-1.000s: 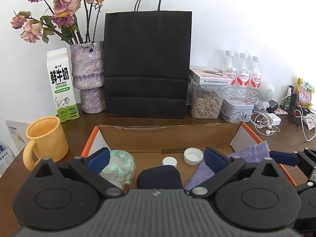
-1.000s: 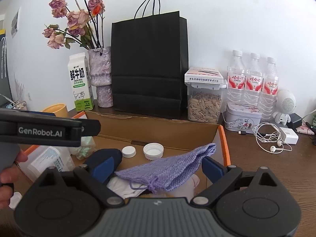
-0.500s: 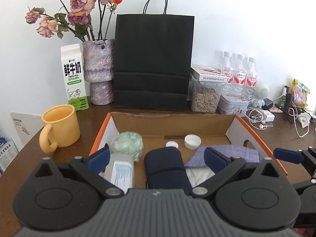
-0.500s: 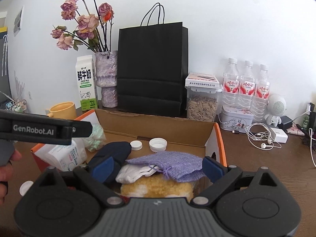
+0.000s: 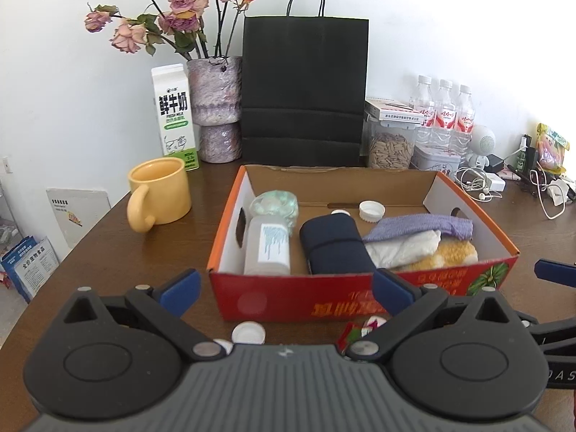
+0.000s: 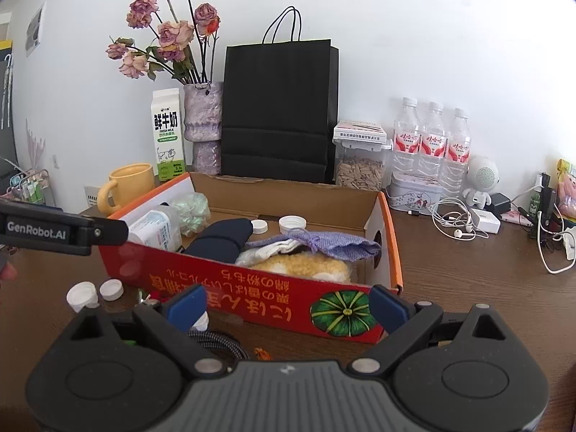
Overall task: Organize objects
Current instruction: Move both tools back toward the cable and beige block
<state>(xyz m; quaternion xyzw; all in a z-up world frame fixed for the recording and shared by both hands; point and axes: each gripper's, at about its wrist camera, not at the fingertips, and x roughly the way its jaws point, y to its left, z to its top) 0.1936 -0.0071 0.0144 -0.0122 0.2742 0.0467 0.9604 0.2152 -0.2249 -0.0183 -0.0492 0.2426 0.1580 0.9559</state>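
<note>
We hold both tongs in front of a red cardboard box [image 5: 306, 298] that sits on the dark wooden surface [image 5: 144, 252]. Our left tongs [image 5: 284, 289] stand apart with nothing between their blue pads, just short of the box's near wall, and our right tongs [image 6: 288, 304] are likewise spread wide and empty before the printed pumpkin on that wall. Inside the box, a white plastic bottle [image 5: 268, 244] lies along the left side with a crumpled pale green wrapper [image 5: 275, 203] behind it; a dark navy pouch [image 5: 334, 244] lies in the middle; to the right a purple knitted bag [image 5: 421, 225] rests on top of a white cloth [image 5: 403, 246] and a fuzzy yellow item [image 5: 446, 253]. Two white caps [image 5: 371, 211] sit near the box's far wall. Outside, on the surface just in front of the box, more white bottle caps [image 6: 95, 293] lie loose, near a small red and green item [image 5: 360, 329] that we cannot identify. A yellow mug [image 5: 160, 194] stands to the left of the box, with a milk carton [image 5: 174, 115] and a vase of dried roses [image 5: 216, 108] behind it.
</note>
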